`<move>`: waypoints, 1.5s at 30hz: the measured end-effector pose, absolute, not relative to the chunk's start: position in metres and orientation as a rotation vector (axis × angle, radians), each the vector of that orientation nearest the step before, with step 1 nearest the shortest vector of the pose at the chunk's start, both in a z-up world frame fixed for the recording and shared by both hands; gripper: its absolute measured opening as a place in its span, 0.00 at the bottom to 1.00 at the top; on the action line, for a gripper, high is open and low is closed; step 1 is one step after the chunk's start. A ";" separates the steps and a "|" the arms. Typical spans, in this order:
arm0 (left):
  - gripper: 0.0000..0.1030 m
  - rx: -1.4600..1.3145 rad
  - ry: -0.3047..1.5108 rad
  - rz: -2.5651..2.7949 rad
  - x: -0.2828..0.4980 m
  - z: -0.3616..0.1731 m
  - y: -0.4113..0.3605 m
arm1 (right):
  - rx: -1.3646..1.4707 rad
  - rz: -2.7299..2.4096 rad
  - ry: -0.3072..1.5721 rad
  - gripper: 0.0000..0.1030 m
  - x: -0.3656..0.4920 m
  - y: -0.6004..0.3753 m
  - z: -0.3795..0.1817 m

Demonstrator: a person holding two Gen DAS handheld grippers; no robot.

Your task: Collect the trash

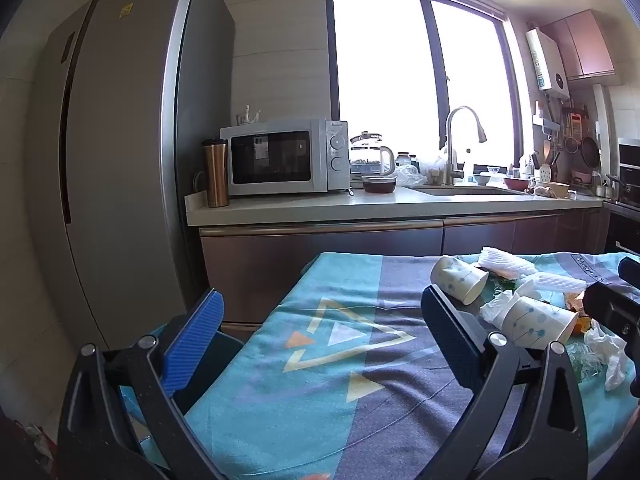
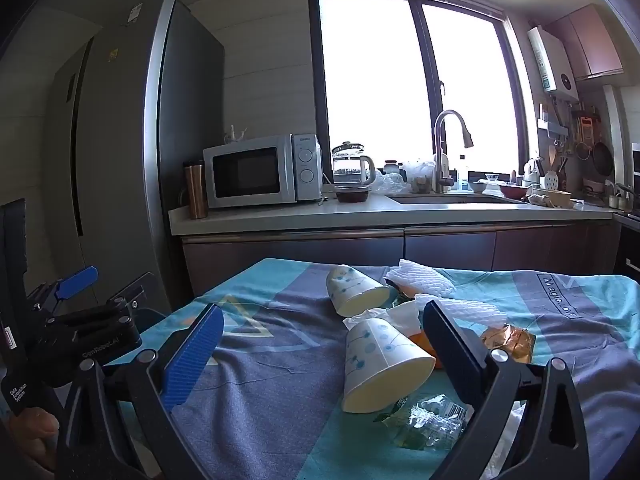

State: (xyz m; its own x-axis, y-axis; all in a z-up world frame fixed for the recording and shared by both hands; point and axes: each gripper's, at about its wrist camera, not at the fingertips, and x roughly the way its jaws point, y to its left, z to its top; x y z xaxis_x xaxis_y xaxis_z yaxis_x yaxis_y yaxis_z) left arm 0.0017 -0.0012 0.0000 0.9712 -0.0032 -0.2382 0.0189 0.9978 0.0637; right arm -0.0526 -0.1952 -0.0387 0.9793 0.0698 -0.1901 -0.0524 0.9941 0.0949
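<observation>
Trash lies heaped on the right part of a table with a teal and grey cloth point(image 1: 320, 360). One paper cup point(image 2: 384, 364) lies on its side between my right gripper's point(image 2: 324, 312) open fingers, untouched. A second cup point(image 2: 356, 290) lies behind it, beside white foam netting point(image 2: 420, 278), a crumpled tissue point(image 2: 400, 312), a golden wrapper point(image 2: 508, 340) and a clear plastic wrapper point(image 2: 432, 416). My left gripper point(image 1: 320, 300) hovers open over bare cloth, left of the cups point(image 1: 536, 320). In the left wrist view a white tissue point(image 1: 608, 352) lies at the right edge.
Behind the table runs a kitchen counter point(image 1: 360, 208) with a microwave point(image 1: 280, 156), a glass kettle point(image 1: 368, 156), a copper tumbler point(image 1: 216, 172) and a sink faucet point(image 1: 456, 140). A tall grey fridge point(image 1: 120, 140) stands at the left. A hand point(image 2: 32, 428) holds the left gripper's handle.
</observation>
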 end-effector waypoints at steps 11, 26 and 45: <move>0.95 0.049 0.201 -0.003 -0.009 0.010 0.003 | 0.073 0.069 0.214 0.94 -0.054 -0.187 -0.036; 0.95 0.038 0.183 0.005 -0.016 0.006 0.008 | 0.091 0.080 0.215 0.94 -0.057 -0.194 -0.036; 0.95 0.033 0.176 0.006 -0.018 0.005 0.008 | 0.099 0.085 0.212 0.94 -0.056 -0.196 -0.035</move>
